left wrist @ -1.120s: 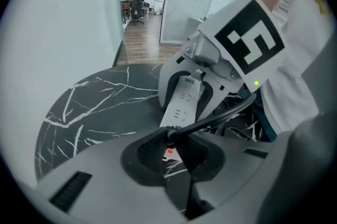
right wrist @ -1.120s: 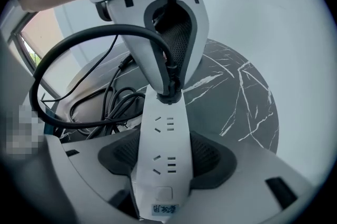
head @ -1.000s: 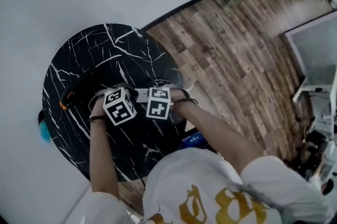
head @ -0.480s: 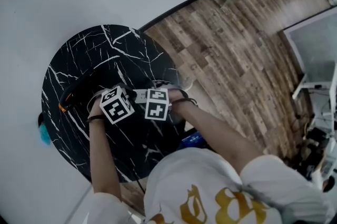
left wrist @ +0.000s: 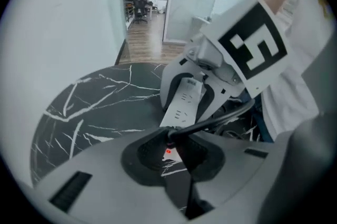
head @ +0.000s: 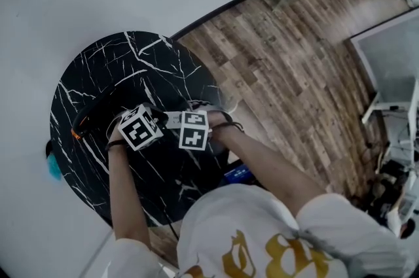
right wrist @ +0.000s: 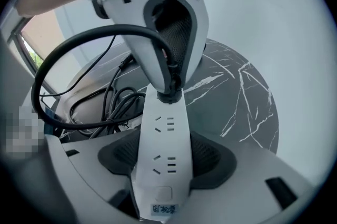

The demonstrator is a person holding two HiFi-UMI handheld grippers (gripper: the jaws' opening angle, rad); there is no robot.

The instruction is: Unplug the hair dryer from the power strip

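**A:** The head view isn't giving me much here. The marker cubes are blocking the jaws, so all I'm getting is the hair dryer [head: 91, 113], a dark curved shape with an orange spot. It's lying on the black marble table [head: 98, 67], just past the hands toward the picture's left.

**B:** The gripper views are filling that in. The right gripper [right wrist: 166, 162] is clamping the white power strip [right wrist: 164, 130] across its width, pads pressing both long edges. Its camera is also showing the left gripper [left wrist: 171, 150] pinching the black plug [right wrist: 168, 90], which is sitting in the strip's far end socket, not pulled out yet.

**A:** And the left gripper view?

**B:** It's looking down past its own closed pads, and the plug's cable [left wrist: 221, 118] is running off to the right.
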